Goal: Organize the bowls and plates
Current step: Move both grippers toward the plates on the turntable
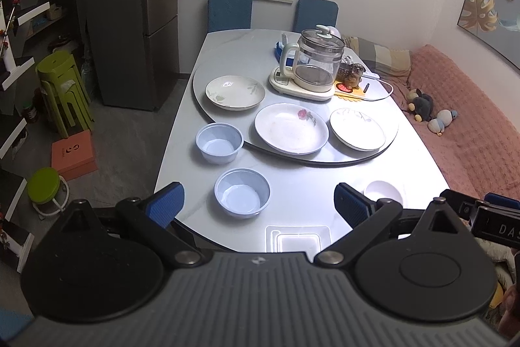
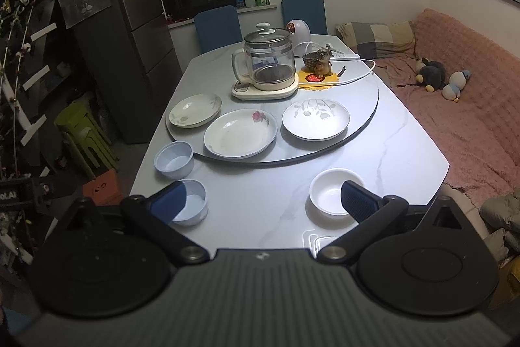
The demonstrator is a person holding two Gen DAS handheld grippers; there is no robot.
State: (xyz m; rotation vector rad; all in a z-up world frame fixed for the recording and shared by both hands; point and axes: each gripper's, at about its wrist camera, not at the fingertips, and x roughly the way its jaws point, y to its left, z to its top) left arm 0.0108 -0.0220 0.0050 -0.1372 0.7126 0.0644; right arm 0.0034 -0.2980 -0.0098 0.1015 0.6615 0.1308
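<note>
Both tongs hover spread wide and empty above the near edge of the table [image 1: 292, 178]. Left tongs [image 1: 258, 204] frame the near blue bowl [image 1: 242, 197] between their blue pads without touching it; right tongs [image 2: 263, 200] have the same bowl [image 2: 191, 202] behind the left pad and the white bowl [image 2: 331, 195] behind the right pad.

Going from the left, a second blue bowl [image 1: 219, 142] stands on the table just beside the turntable [image 1: 208, 64]. On that turntable lie three plates apart from one another: a cream plate with leaves [image 1: 235, 92] farthest left, a white plate with a red flower [image 1: 291, 128] in the middle at the near rim, and a white plate with a grey sprig [image 1: 357, 129] to the right. Behind them sits a glass kettle [image 1: 317, 62] on its base. At the table's near edge lies a clear rectangular lid or tray [image 1: 297, 238]. The white bowl [image 1: 383, 191] stands at the near right.
</note>
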